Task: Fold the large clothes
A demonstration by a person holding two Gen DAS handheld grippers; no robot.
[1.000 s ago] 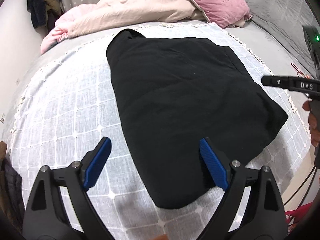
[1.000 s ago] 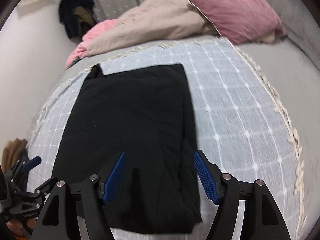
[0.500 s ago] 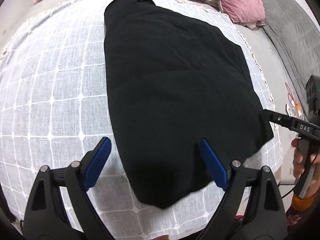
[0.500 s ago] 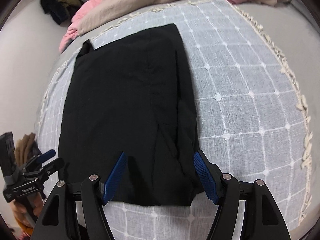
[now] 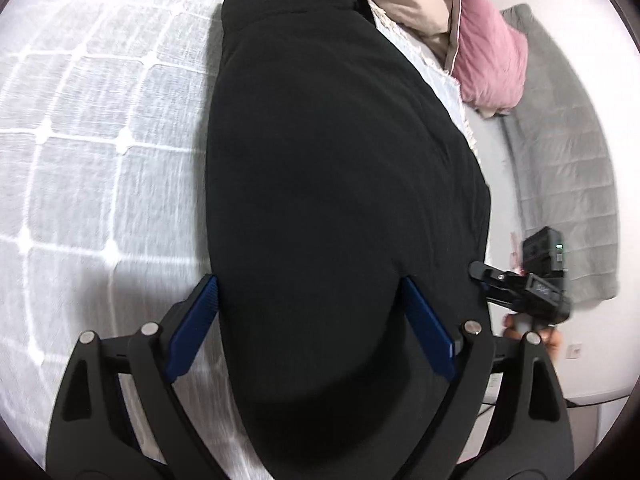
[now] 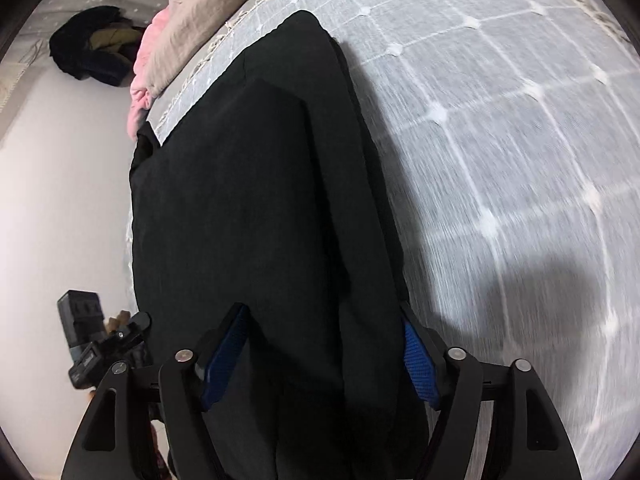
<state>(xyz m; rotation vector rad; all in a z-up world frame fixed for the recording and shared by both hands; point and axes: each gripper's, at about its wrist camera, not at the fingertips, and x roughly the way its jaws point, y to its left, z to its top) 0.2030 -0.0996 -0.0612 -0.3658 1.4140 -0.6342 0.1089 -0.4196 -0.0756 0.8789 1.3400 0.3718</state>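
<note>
A large black garment [image 5: 336, 184] lies folded lengthwise on the white grid-patterned cover [image 5: 80, 152] of a bed; it also shows in the right wrist view [image 6: 256, 216]. My left gripper [image 5: 312, 320] is open, low over the garment's near end, its blue pads straddling the cloth. My right gripper [image 6: 320, 352] is open too, its pads either side of the garment's near end at the opposite corner. The right gripper also shows in the left wrist view [image 5: 520, 288], and the left gripper in the right wrist view [image 6: 108, 344].
A pink pillow [image 5: 488, 60] and a beige duvet [image 6: 208, 12] lie at the head of the bed. A grey blanket [image 5: 568, 184] lies to one side. A dark pile of clothes [image 6: 92, 44] sits beyond the bed near the wall.
Both grippers have dropped down and moved in close to the garment's near end. Their jaws stay open. The garment has not moved.
</note>
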